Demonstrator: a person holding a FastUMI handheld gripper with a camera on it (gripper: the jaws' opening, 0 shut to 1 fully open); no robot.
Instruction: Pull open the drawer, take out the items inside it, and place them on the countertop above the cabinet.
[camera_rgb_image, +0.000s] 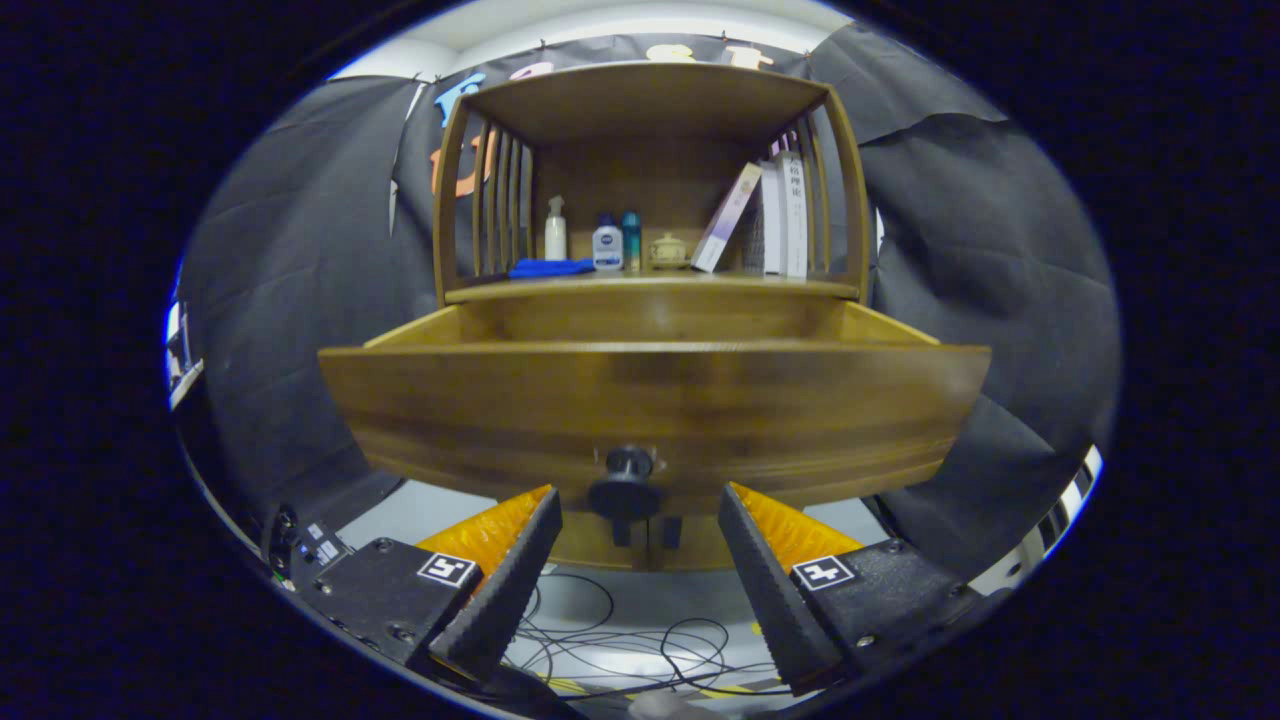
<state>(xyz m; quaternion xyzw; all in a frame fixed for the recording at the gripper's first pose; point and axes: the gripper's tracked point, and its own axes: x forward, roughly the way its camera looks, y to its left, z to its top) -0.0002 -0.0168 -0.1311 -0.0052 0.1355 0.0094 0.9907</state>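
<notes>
Drawer (655, 400) is pulled out from the wooden cabinet (650, 110), so I judge step one done or nearly done. Its front panel sits close ahead of the gripper (640, 520), side walls running back to the cabinet body.

Fingers are apart, clamped on nothing. The dark round knob (626, 482) sits in the gap between the fingertips, neither finger touching it as far as I can tell.

Can't see into the drawer from here: the front panel blocks the interior, so I can't tell what items are in it or how many. Nothing in the gripper, so take-out is not started by my read.

The countertop (650, 287) above the drawer already carries a folded blue cloth (550, 267), a white spray bottle (555, 230), a white bottle with a dark cap (607, 245), a teal bottle (631, 240), a small tan lidded pot (668, 250) and some books (775, 215), one leaning. Free space looks limited to the front strip and the gap left of the books.

Left to do: raise above the front panel, look in, pick items, place them on top. Loose cables (640, 640) on the floor below.
</notes>
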